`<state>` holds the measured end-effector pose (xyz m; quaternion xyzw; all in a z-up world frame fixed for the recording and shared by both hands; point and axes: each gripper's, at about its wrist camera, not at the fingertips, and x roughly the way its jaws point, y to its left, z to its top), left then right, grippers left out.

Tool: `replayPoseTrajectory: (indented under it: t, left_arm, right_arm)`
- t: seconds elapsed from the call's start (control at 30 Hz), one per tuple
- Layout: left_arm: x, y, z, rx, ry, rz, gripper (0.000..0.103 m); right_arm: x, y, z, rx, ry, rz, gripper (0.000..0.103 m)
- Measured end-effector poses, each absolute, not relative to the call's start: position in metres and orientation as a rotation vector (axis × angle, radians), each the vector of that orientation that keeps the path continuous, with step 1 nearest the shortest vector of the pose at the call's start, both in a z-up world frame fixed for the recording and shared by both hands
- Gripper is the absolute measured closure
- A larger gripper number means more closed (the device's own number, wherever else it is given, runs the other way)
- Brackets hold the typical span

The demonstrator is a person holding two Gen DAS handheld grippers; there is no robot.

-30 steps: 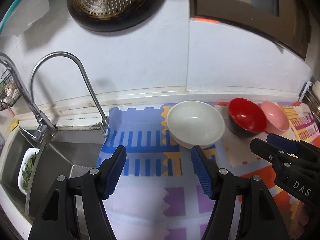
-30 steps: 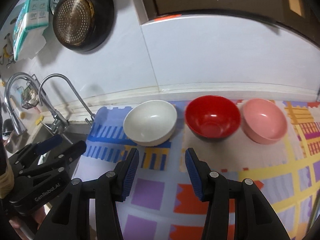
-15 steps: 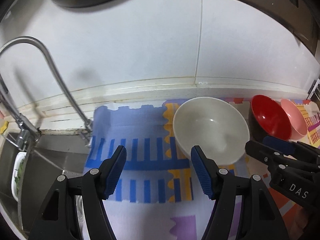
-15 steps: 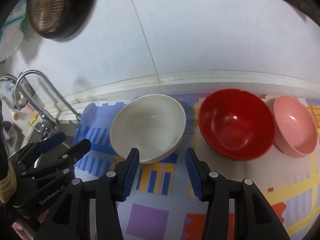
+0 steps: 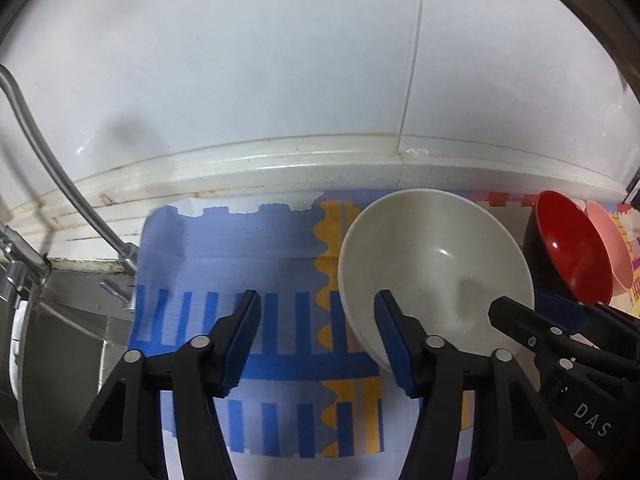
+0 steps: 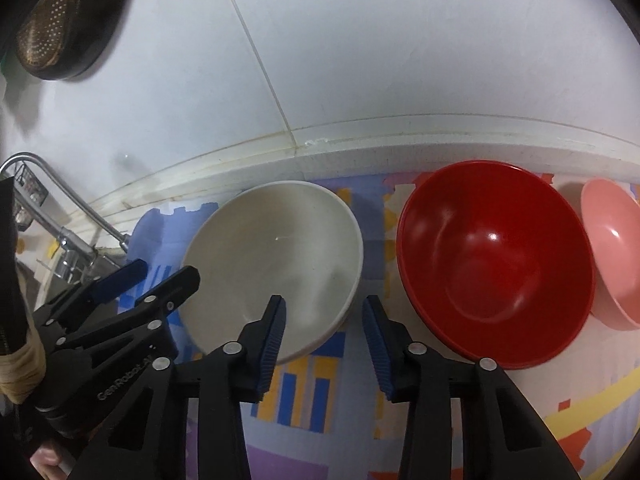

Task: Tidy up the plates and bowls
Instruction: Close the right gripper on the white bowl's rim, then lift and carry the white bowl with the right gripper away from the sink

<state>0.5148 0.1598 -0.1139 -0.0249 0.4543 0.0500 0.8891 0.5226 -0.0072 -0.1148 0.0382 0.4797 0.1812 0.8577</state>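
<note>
Three bowls stand in a row on a patterned mat by the wall: a white bowl [image 6: 276,256], a red bowl [image 6: 492,276] and a pink bowl [image 6: 616,252]. My left gripper [image 5: 316,340] is open, its right finger over the white bowl's [image 5: 436,272] near left rim, left finger outside. My right gripper [image 6: 324,336] is open, its left finger over the white bowl's near right rim, right finger in the gap before the red bowl. Each gripper shows in the other's view, the right [image 5: 560,320] and the left [image 6: 132,280].
The colourful mat [image 5: 240,256] covers the counter up to the white tiled wall. A sink [image 5: 52,344] with a curved tap [image 5: 40,152] lies to the left. A perforated pan [image 6: 60,20] hangs on the wall at the upper left.
Both grippers have moved forward and down toward the white bowl, which now fills more of both views. Both stay open. The bowls have not moved.
</note>
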Motion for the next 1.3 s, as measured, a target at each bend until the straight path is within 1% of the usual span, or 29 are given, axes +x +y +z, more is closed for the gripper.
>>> replayPoseTrajectory:
  t: [0.07,0.17,0.2,0.23,0.27,0.3,0.4,0.7,0.97,1.3]
  left_arm:
    - [0.518,0.160,-0.118,-0.058,0.956,0.099,0.054]
    - [0.521,0.160,-0.123,-0.083,0.973,0.071,0.066]
    - [0.522,0.160,-0.124,-0.095,0.979,0.057,0.071]
    - [0.523,0.160,-0.125,-0.106,0.984,0.048,0.078]
    - [0.524,0.160,-0.125,-0.116,0.990,0.040,0.082]
    - [0.525,0.158,-0.127,-0.120,0.997,0.033,0.088]
    - [0.526,0.153,-0.128,-0.101,0.997,0.056,0.089]
    - [0.504,0.146,-0.118,-0.124,0.995,0.060,0.089]
    - [0.468,0.140,-0.098,-0.161,0.954,0.044,0.089]
    - [0.418,0.102,-0.080,-0.140,0.936,0.019,0.088]
  right_arm:
    - [0.523,-0.006,-0.116,0.070,1.006,0.379,0.068]
    - [0.524,-0.005,-0.118,0.049,1.009,0.371,0.073]
    - [0.525,-0.004,-0.119,0.047,1.013,0.368,0.077]
    - [0.526,-0.004,-0.120,0.047,1.014,0.368,0.078]
    - [0.526,-0.003,-0.120,0.048,1.014,0.366,0.079]
    - [0.527,-0.002,-0.120,0.050,1.014,0.366,0.080]
    - [0.527,-0.002,-0.117,0.057,1.012,0.362,0.083]
    - [0.521,-0.007,-0.110,0.082,1.051,0.365,0.084]
    - [0.494,-0.016,-0.092,0.078,1.049,0.373,0.084]
    - [0.445,-0.045,-0.073,0.059,1.050,0.379,0.084]
